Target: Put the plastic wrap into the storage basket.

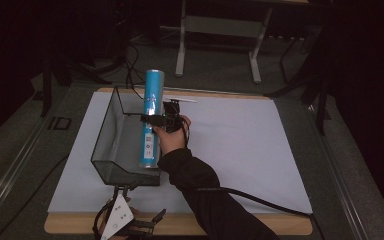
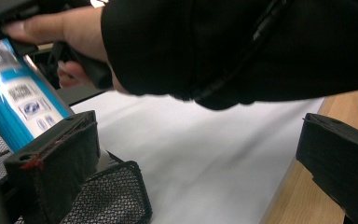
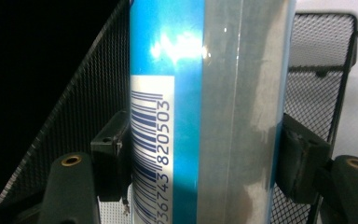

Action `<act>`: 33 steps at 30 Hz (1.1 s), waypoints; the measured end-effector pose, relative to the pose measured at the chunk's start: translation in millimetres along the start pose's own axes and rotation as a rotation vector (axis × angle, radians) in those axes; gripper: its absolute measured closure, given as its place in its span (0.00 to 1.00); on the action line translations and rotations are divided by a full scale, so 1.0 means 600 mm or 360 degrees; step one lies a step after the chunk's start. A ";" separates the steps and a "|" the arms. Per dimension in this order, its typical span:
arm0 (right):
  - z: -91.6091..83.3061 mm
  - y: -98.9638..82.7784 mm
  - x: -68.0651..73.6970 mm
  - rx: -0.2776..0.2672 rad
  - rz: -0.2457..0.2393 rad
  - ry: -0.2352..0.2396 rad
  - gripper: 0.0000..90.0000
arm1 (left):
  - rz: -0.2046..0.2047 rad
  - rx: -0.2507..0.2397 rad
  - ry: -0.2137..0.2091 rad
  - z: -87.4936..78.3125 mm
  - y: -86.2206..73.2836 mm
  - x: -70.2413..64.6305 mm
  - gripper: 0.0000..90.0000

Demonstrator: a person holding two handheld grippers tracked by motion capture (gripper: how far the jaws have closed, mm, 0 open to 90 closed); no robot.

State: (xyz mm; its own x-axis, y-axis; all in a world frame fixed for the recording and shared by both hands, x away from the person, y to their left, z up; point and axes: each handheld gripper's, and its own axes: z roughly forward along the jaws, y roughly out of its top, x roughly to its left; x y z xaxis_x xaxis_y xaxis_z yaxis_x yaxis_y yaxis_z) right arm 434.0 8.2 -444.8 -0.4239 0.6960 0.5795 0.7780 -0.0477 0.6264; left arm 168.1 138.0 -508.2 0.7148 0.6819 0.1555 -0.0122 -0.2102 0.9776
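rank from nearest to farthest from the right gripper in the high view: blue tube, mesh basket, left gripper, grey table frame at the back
1. blue tube: clamped in the right gripper.
2. mesh basket: around the tube's lower end, just left.
3. left gripper: at the table's near edge, below the basket.
4. grey table frame: on the floor beyond the table.

A mesh basket (image 1: 111,150) stands on the left part of a paper sheet (image 1: 240,150) that covers the table (image 1: 290,226). A tall tube (image 1: 151,120) leans inside the basket, its top rising above the rim. The right gripper (image 1: 161,119) clamps the tube from the right, mid-height. The left gripper (image 1: 119,220) sits at the table's near edge, in front of the basket.
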 end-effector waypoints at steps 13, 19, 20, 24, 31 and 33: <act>0.023 -0.043 -0.005 0.0117 0.0023 -0.0094 0.35 | -0.0018 -0.0014 -0.0013 -0.002 0.000 0.003 0.00; 0.027 -0.040 -0.004 0.0175 -0.0006 -0.0127 0.35 | -0.0035 -0.0023 -0.0012 -0.003 0.000 0.006 0.00; 0.028 -0.040 -0.004 0.0183 -0.0008 -0.0137 0.35 | -0.0035 -0.0023 -0.0015 -0.003 0.000 0.006 0.00; 0.034 -0.041 -0.009 0.0214 0.0002 -0.0172 0.34 | -0.0032 -0.0022 -0.0024 -0.002 0.000 0.005 0.00; 0.045 -0.046 -0.006 0.0274 -0.0078 -0.0275 0.31 | -0.0036 -0.0020 -0.0036 -0.002 0.000 0.006 0.00; 0.046 -0.045 0.000 0.0292 -0.0134 -0.0308 0.30 | -0.0039 -0.0022 -0.0041 -0.001 0.000 0.006 0.00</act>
State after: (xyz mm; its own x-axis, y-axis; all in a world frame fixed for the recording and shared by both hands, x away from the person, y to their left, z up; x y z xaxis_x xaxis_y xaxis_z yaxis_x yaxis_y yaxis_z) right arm 425.8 29.2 -476.3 -0.4080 0.8167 0.4080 0.8221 0.1343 0.5533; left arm 170.0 141.0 -507.8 0.7329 0.6682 0.1277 -0.0038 -0.1836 0.9830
